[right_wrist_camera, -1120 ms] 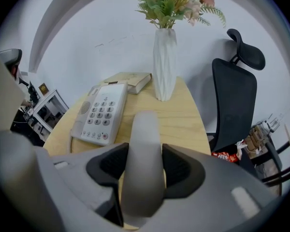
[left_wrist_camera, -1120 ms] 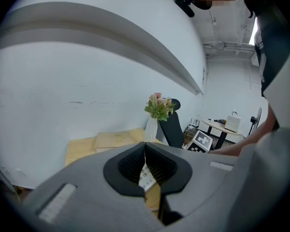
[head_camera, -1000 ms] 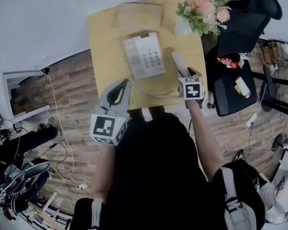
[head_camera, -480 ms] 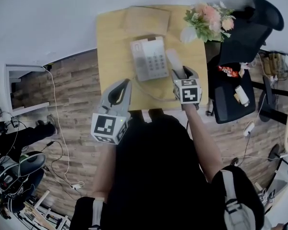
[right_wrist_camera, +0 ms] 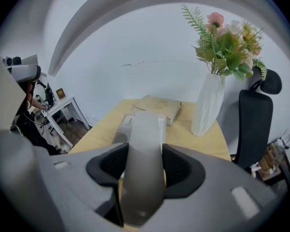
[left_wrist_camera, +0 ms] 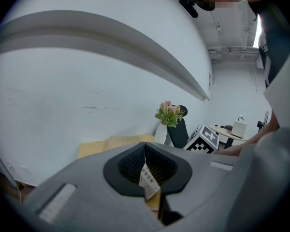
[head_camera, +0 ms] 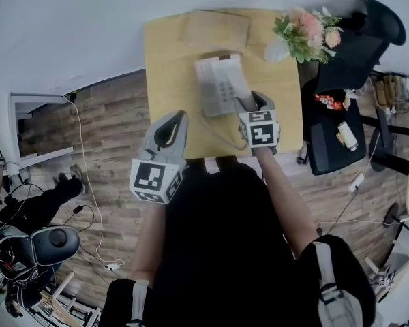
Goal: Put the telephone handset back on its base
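Note:
The grey telephone base sits mid-table, with its cord curling toward the near edge. My right gripper is shut on the pale handset and holds it above the base's right side. In the right gripper view the handset fills the gap between the jaws of the right gripper, and the base shows just beyond it. My left gripper hovers over the table's near-left edge, shut and holding nothing. In the left gripper view the left gripper shows only a thin slit between its jaws.
The wooden table has a flat cardboard box at the back and a white vase of flowers at the back right. A black office chair stands to the right. Cables lie on the floor at left.
My right gripper has carried the handset leftward, from beside the base to over its right side. The left gripper has stayed where it was.

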A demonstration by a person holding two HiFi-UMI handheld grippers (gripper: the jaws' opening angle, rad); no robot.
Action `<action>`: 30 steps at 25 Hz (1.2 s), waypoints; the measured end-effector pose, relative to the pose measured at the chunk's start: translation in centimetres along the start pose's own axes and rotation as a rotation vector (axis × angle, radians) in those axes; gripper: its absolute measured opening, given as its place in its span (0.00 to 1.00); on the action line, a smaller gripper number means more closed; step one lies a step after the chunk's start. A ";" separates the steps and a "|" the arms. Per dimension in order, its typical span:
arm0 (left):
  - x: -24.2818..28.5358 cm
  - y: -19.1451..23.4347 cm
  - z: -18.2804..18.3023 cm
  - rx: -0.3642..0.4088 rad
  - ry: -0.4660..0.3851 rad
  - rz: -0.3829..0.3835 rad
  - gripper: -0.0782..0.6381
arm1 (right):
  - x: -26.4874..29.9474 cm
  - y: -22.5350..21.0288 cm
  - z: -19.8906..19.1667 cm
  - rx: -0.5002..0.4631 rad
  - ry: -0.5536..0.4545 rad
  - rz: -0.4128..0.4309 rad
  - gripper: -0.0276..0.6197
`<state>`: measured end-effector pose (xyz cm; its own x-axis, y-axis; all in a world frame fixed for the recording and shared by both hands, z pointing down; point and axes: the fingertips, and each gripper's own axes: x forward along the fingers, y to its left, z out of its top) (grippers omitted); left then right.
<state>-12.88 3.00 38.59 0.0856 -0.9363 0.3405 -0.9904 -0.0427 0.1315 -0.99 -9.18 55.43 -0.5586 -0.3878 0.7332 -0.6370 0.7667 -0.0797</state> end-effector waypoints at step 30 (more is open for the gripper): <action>2.6 7.9 0.6 0.013 0.052 -0.130 0.12 | 6.6 6.9 2.8 0.092 0.021 -0.047 0.38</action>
<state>-20.52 -0.02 39.94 0.2189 -0.9031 0.3694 -0.9717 -0.1676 0.1662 -10.57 -7.90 57.87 -0.5167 -0.4107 0.7512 -0.7086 0.6976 -0.1060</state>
